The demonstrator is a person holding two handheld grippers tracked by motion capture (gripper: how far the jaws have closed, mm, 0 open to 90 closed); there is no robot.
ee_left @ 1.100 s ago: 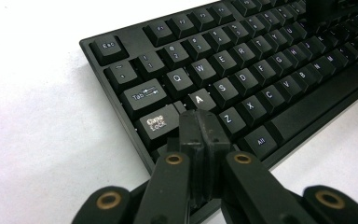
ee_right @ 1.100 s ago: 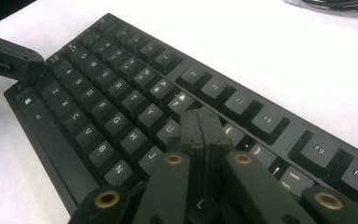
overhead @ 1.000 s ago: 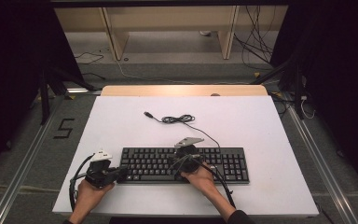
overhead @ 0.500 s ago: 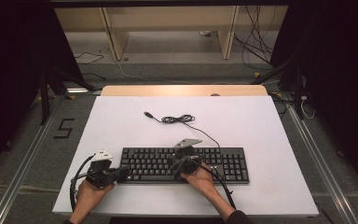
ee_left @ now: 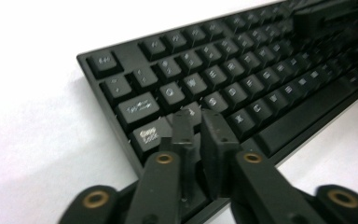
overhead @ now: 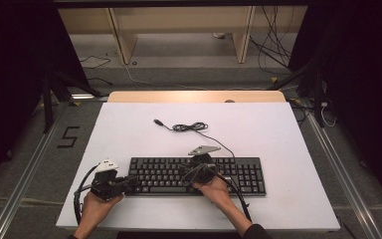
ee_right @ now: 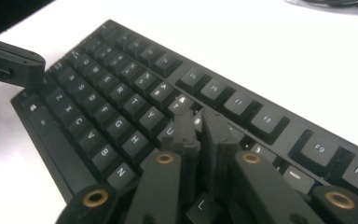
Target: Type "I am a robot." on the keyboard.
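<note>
Black keyboard (overhead: 196, 175) lying flat on white table (overhead: 278, 134), long side parallel to and close by the near edge, roughly centred along it. Keyboard cable (overhead: 191, 128) running from the back edge toward the table middle, loosely coiled, plug end lying free. Left gripper (overhead: 129, 180) held in left hand (overhead: 95, 205) at the keyboard's left end, near the table's near-left corner, tips (ee_left: 199, 122) over the key just right of Caps Lock. Jaws nearly together, a thin slit between them, just parted a little; nothing grasped. Right gripper (overhead: 189, 172) held in right hand (overhead: 218, 190) above the keyboard's middle rows, tips (ee_right: 199, 122) over the keys around U and 7. Jaws likewise nearly together, just parted slightly, nothing between them. Contact of either pair of tips with the keys: cannot tell.
</note>
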